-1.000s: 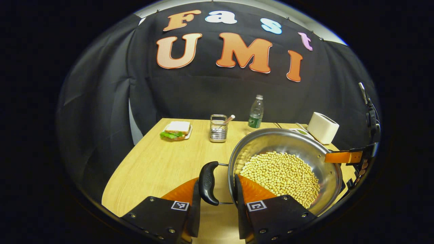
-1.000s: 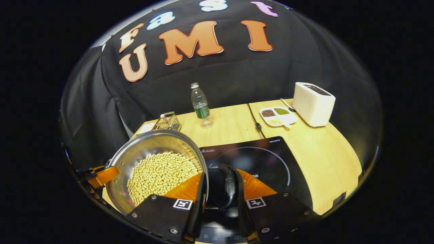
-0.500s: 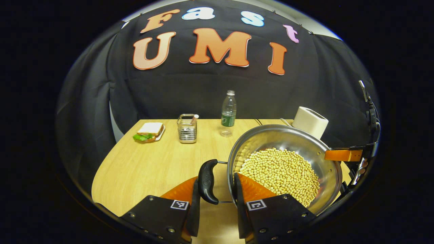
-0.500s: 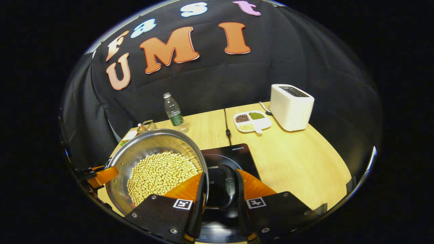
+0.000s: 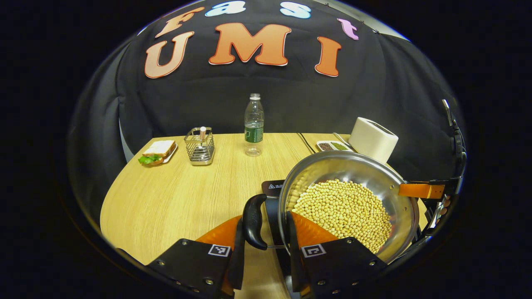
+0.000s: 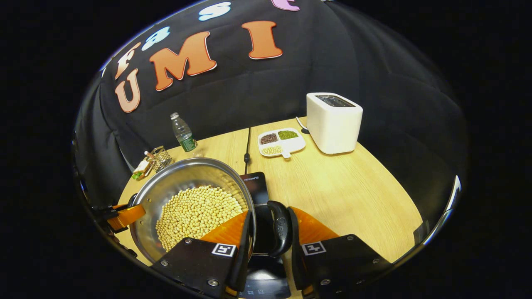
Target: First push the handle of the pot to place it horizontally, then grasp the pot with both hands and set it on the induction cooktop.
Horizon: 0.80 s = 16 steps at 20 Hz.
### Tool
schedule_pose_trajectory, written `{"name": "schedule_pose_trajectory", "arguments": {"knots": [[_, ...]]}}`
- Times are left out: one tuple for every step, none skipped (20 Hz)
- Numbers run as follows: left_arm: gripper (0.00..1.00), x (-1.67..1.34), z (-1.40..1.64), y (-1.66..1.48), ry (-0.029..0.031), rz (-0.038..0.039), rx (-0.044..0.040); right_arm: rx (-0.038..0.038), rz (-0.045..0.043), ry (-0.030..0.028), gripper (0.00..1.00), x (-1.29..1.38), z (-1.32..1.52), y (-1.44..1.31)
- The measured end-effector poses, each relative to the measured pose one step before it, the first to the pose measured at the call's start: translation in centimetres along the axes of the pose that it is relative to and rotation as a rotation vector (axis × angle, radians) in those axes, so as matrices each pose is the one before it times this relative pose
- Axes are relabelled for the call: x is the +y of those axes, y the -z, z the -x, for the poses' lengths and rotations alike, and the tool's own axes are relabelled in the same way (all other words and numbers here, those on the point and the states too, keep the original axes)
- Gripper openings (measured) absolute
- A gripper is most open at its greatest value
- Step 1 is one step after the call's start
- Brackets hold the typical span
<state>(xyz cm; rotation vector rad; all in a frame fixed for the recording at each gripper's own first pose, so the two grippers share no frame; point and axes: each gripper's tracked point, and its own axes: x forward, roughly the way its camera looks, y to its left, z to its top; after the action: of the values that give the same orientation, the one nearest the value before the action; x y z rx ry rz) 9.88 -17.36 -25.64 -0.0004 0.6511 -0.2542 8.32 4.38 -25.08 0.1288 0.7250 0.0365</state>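
A steel pot point(image 5: 357, 166) full of pale soybeans point(image 5: 345, 207) hangs between my two grippers, just above the black induction cooktop point(image 5: 272, 188). My left gripper point(image 5: 264, 245) is shut on the pot's black left handle point(image 5: 253, 222). In the right gripper view, my right gripper point(image 6: 268, 249) is shut on the black right handle point(image 6: 280, 228) of the pot point(image 6: 166, 191). Most of the cooktop point(image 6: 254, 185) is hidden under the pot. Each view shows the other gripper at the pot's far side: the right gripper point(image 5: 419, 191) and the left gripper point(image 6: 124, 216).
On the wooden table point(image 5: 187, 195) stand a sandwich on a plate point(image 5: 156, 151), a wire holder point(image 5: 199, 145) and a water bottle point(image 5: 254, 124) at the back. A white toaster point(image 6: 333, 122), a divided dish of beans point(image 6: 282, 141) and the cooktop's cord point(image 6: 247, 145) lie behind the cooktop.
Both grippers have carried the pot to the right, from beside the cooktop to over it. The cooktop now lies mostly beneath the pot.
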Motion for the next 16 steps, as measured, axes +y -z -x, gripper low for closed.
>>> {"name": "schedule_pose_trajectory", "arguments": {"knots": [[0.47, -0.102, -0.052, 0.098, 0.00066, 0.00067, -0.00088, 0.00588, -0.00368, -0.00177, 0.43, -0.340, -0.091, 0.188], [0.46, -0.124, -0.170, -0.227, -0.00284, 0.00079, -0.00384, 0.00648, -0.00025, -0.00403, 0.44, -0.234, -0.159, 0.093], [0.47, -0.133, -0.055, -0.103, -0.00710, -0.00467, -0.00115, -0.00418, 0.00318, -0.00678, 0.45, -0.096, -0.002, 0.080], [0.47, -0.041, -0.023, -0.033, -0.00338, -0.00132, -0.00409, -0.00152, 0.01191, -0.00599, 0.45, -0.017, -0.103, 0.082], [0.48, -0.242, 0.275, 0.048, -0.00671, 0.00647, 0.00223, -0.01244, 0.00328, -0.00949, 0.50, -0.089, 0.139, -0.122], [0.52, 0.239, 0.584, -0.535, -0.01888, -0.00596, -0.02521, -0.01757, -0.01049, -0.01843, 0.53, 0.333, 0.401, -0.359], [0.56, 0.184, 0.799, -1.305, -0.01326, -0.00693, -0.04748, -0.02784, -0.01264, -0.00550, 0.58, 0.015, 0.325, -0.598], [0.59, 0.270, 1.100, -1.683, -0.02330, -0.01774, -0.05360, -0.03709, -0.00588, 0.00146, 0.60, -0.108, 0.652, -0.858], [0.64, 0.615, 1.172, -2.175, -0.03179, -0.02761, -0.06336, -0.04315, 0.00968, 0.00089, 0.68, -0.094, 0.814, -1.147], [0.80, 0.833, 1.414, -2.422, -0.03573, -0.02855, -0.06908, -0.04520, 0.02029, 0.00781, 0.75, -0.169, 0.918, -1.221], [0.87, 0.573, 1.256, -2.105, -0.02569, -0.02033, -0.06126, -0.04388, 0.02450, 0.00785, 0.91, -0.088, 0.988, -1.363], [0.88, 0.500, 1.205, -2.207, -0.01646, -0.00463, -0.05619, -0.04597, 0.01870, 0.00337, 0.95, -0.083, 1.123, -1.529], [0.89, 0.324, 1.292, -2.092, -0.00815, 0.01176, -0.04004, -0.04203, 0.01305, -0.00478, 0.96, 0.231, 1.210, -1.728], [0.88, 0.329, 1.065, -1.644, -0.00451, 0.02673, -0.02746, -0.04111, 0.00583, -0.00194, 0.96, 0.114, 1.149, -1.723], [0.88, 0.349, 0.954, -1.613, -0.00296, 0.03073, -0.02162, -0.03972, 0.00512, -0.00029, 0.95, 0.011, 1.378, -1.816], [0.88, 0.757, 0.807, -1.577, -0.00809, 0.02783, -0.01699, -0.03703, 0.00557, -0.00198, 0.95, 0.015, 1.277, -1.814]]}}
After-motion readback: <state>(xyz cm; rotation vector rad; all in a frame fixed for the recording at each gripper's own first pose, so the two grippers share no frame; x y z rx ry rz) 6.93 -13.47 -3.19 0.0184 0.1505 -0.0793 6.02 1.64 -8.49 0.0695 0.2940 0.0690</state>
